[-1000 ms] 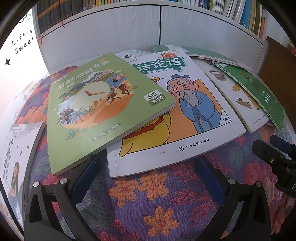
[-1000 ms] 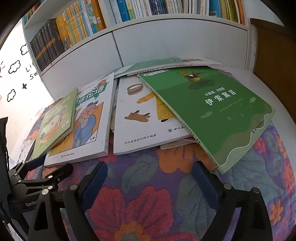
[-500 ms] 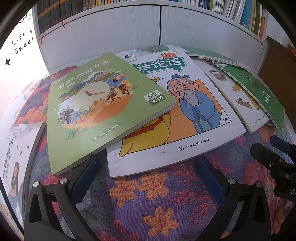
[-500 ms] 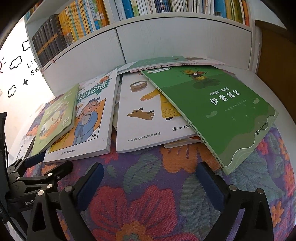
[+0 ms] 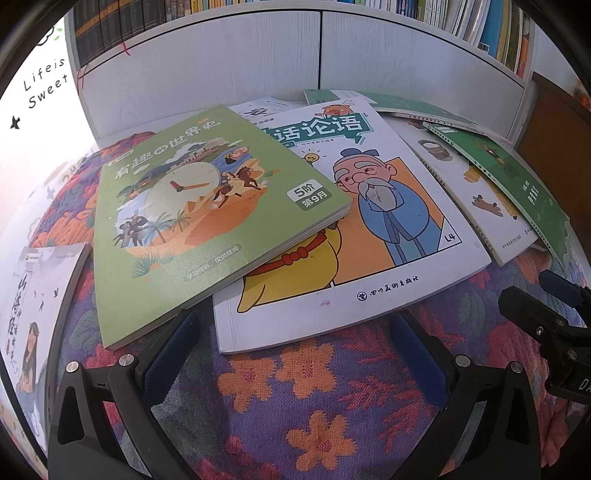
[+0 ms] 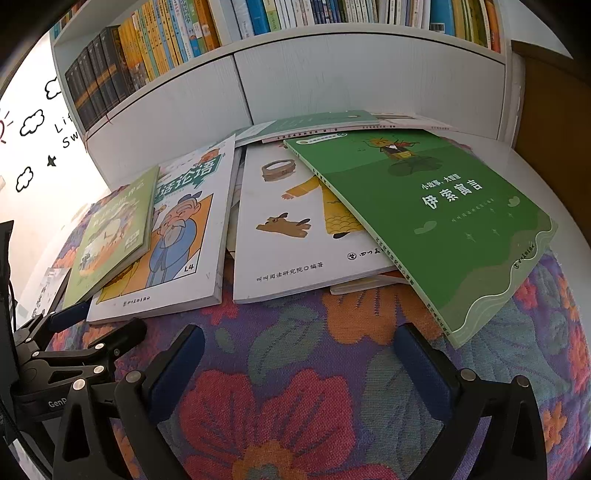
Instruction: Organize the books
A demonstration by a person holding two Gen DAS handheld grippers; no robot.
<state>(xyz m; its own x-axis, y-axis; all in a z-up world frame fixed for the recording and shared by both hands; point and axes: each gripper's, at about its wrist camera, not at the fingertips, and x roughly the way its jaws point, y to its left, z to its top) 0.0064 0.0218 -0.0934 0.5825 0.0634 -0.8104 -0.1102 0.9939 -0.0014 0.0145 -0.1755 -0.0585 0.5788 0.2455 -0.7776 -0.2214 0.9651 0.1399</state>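
White shelving packed with upright books backs a floral cloth where loose books lie overlapped and unsorted, so sorting looks not yet begun. From the left wrist view, the light-green book sits at 10 o'clock, overlapping the white cartoon book at 1 o'clock. From the right wrist view, the dark-green book lies at 1 o'clock over a white picture book. The left gripper gapes wide, holding nothing. The right gripper has just been opening, nothing between its 2 jaws. Next move probably calls for sliding a jaw under an overhanging edge.
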